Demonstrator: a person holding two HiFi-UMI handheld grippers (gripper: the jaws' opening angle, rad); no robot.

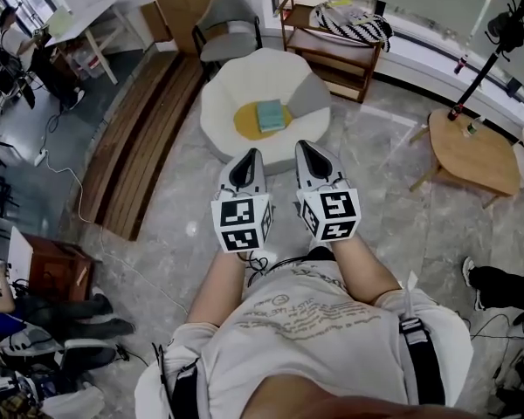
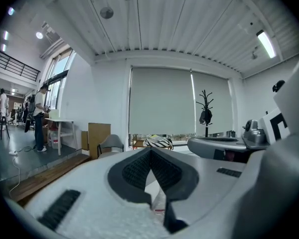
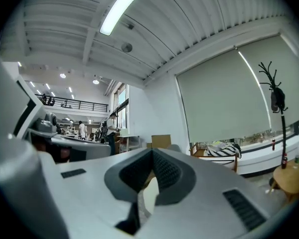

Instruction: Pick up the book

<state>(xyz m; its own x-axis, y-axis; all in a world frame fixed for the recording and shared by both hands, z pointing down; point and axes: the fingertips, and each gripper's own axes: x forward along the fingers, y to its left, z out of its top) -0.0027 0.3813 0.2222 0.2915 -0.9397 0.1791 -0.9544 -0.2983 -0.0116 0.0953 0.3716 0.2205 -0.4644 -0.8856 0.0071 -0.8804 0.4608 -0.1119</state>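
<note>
A teal book (image 1: 270,114) lies flat on a yellow cushion (image 1: 247,125) in the seat of a white shell-shaped armchair (image 1: 231,90). My left gripper (image 1: 251,154) and right gripper (image 1: 305,146) are held side by side just in front of the armchair, pointing toward it and short of the book. Both are shut with nothing between the pads. In the left gripper view the jaws (image 2: 150,151) meet at their tips. The right gripper view shows its jaws (image 3: 152,152) meeting the same way. The book shows in neither gripper view.
Behind the armchair stand a grey chair (image 1: 227,26) and a wooden shelf (image 1: 330,55) bearing a striped bag (image 1: 356,26). A round wooden side table (image 1: 472,154) and a coat stand (image 1: 482,64) are at the right. A wooden platform (image 1: 144,138) runs along the left.
</note>
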